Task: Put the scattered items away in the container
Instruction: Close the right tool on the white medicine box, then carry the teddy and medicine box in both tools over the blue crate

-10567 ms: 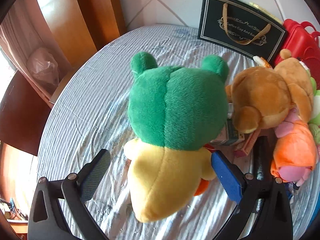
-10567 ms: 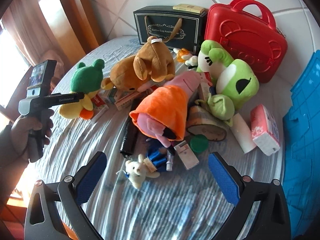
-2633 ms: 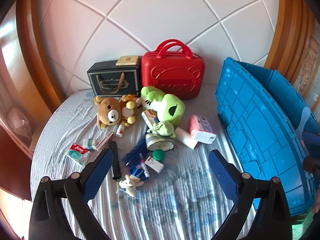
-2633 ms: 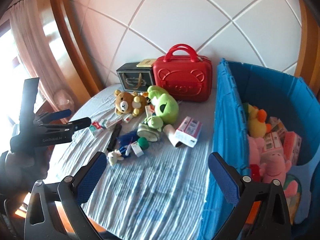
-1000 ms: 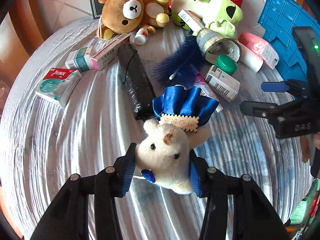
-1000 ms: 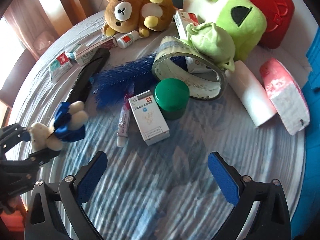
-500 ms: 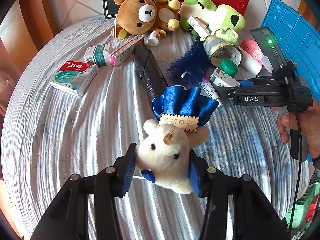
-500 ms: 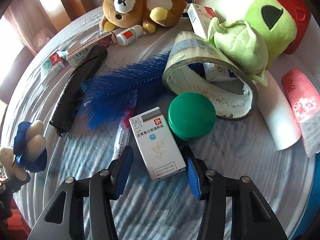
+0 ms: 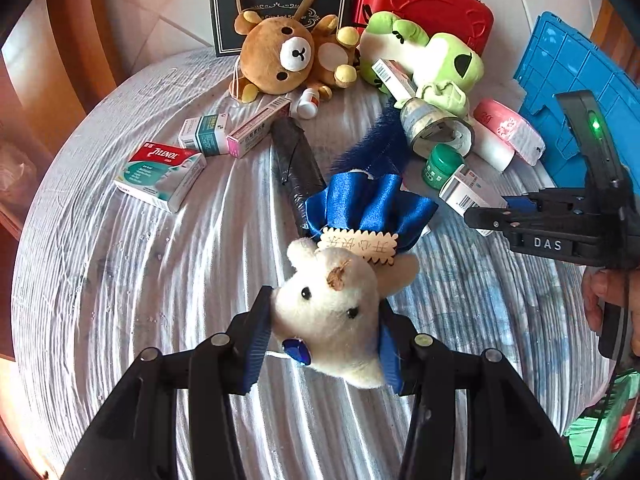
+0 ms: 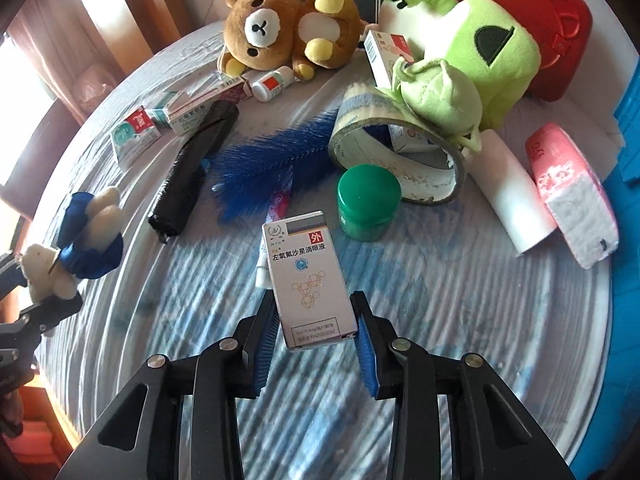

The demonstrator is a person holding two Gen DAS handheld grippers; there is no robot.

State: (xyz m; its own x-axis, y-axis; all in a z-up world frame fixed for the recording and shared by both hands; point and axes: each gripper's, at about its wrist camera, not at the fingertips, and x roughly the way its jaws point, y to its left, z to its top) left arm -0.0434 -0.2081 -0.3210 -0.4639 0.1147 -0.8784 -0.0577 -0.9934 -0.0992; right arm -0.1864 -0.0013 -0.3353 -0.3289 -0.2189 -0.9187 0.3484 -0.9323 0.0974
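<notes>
My left gripper [image 9: 322, 338] is shut on a small white plush doll in a blue satin dress [image 9: 340, 280] and holds it above the table; the doll also shows in the right wrist view [image 10: 68, 248]. My right gripper [image 10: 316, 336] is shut on a white eye-drop box [image 10: 306, 280], lifted off the cloth; this gripper and box also show in the left wrist view [image 9: 492, 210]. The blue container [image 9: 572, 80] stands at the right edge.
On the striped tablecloth [image 9: 120, 280] lie a brown bear [image 9: 288, 60], green frog plush [image 10: 480, 64], tape roll [image 10: 400, 160], green jar [image 10: 366, 200], blue brush [image 10: 272, 160], black roll [image 10: 192, 168], medicine boxes [image 9: 160, 174], pink tissue pack [image 10: 572, 196]. A red case [image 9: 424, 0] and black bag [image 9: 280, 4] stand behind.
My right gripper has closed on the eye-drop box and raised it off the cloth. My left gripper has drawn back a little with the doll still held.
</notes>
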